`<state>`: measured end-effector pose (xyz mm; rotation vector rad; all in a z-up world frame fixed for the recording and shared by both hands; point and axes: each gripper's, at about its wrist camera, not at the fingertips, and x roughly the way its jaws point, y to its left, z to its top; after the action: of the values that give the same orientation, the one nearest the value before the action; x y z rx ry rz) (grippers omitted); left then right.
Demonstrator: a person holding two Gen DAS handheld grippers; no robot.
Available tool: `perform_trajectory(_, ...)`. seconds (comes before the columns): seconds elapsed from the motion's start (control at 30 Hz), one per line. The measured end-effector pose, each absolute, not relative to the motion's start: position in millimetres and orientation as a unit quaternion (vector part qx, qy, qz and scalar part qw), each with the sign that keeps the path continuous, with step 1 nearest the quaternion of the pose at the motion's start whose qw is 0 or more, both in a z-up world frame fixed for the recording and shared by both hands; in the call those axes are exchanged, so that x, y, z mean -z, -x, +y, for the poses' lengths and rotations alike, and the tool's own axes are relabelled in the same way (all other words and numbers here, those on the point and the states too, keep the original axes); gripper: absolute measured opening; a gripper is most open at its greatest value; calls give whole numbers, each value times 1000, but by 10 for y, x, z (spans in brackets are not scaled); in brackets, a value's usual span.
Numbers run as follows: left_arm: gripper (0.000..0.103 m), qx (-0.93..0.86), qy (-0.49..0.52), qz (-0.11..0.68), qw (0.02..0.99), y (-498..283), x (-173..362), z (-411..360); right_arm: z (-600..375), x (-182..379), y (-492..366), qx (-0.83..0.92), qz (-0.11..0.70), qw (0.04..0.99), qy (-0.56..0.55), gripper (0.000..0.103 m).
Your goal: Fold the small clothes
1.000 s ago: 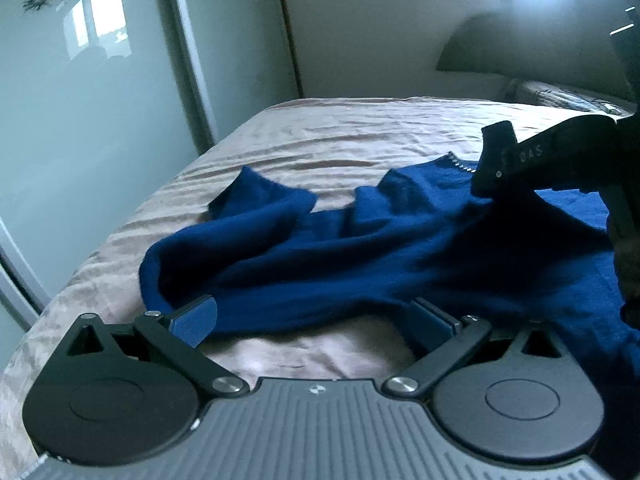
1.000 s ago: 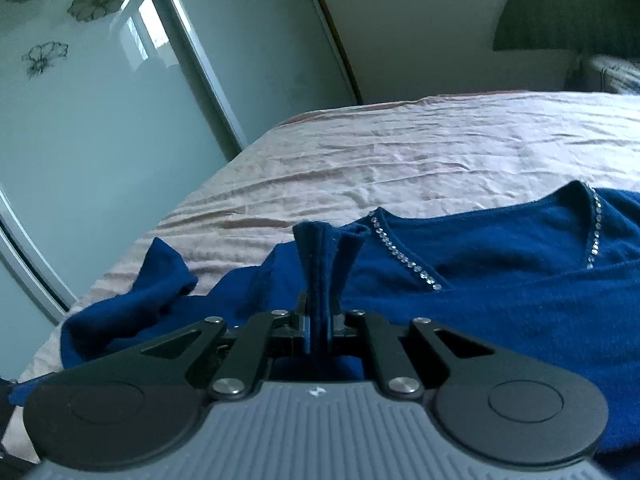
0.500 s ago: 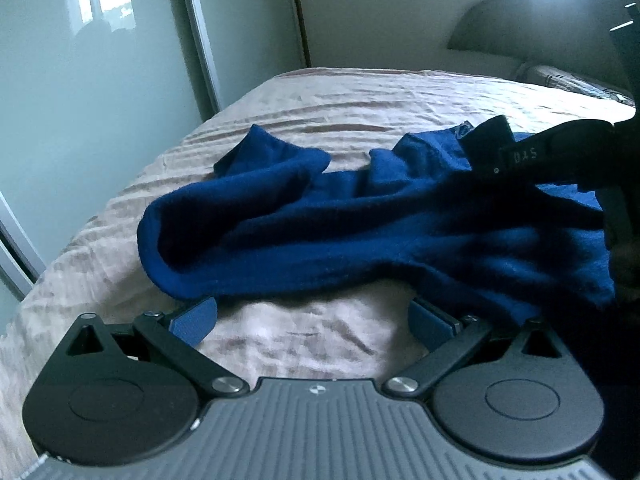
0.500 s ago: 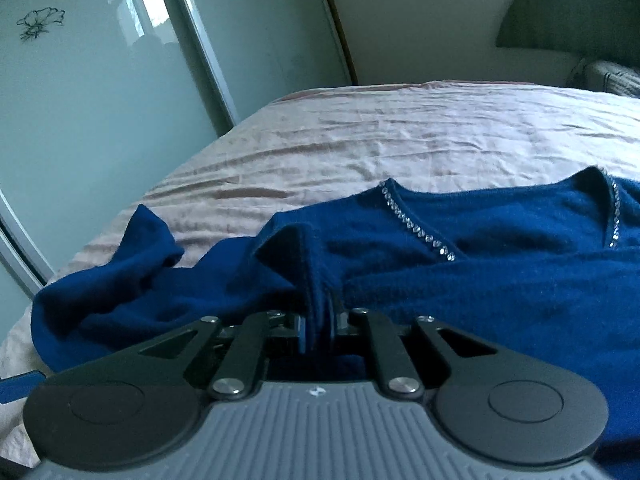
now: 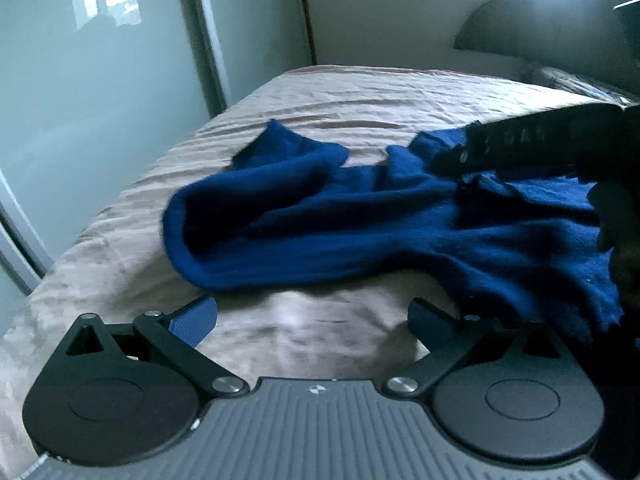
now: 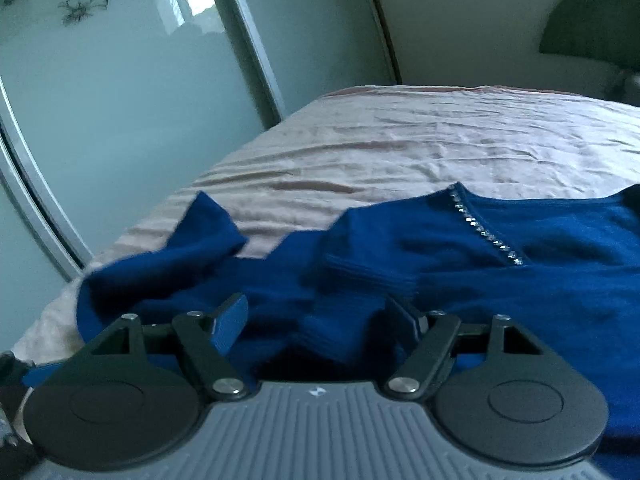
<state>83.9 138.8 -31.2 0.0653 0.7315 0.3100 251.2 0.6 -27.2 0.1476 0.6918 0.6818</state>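
A dark blue sweater lies rumpled on the bed, spread across the near part of the sheet, its collar with a row of small shiny beads toward the bed's middle and one sleeve bunched in a loop toward the left edge, beside the sliding glass doors. The right tool is opening, its jaws spread wide over a ribbed cuff or hem that sits loose between them without being pinched. The left tool is wide open and empty, hovering over bare sheet just short of the sleeve's lower fold. The knit looks soft, light and floppy, likely to sag and drag on the wrinkled sheet rather than slide cleanly, so it should be lifted, not pushed. Good places to take hold seem to be the firmer ribbed edges: the cuff of the bunched sleeve for the left tool, the shoulder seam near the collar for the right. The beads may snag, so best kept clear of the pads.
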Motion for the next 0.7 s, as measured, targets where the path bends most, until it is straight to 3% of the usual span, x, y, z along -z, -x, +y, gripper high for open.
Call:
perform_trajectory(0.13,103,-169,-25,348,922,-738,244,1542,118,58,-2526,-368,312,869,-111,76)
perform_trajectory(0.5,103,-213,-10,342,915,-422,168,1983,970,439,-3387,-417,477,735,-242,77)
perform_trajectory(0.7,103,-253,17,345,904,-325,191,2243,1421,310,-3387,-462,466,716,-240,77)
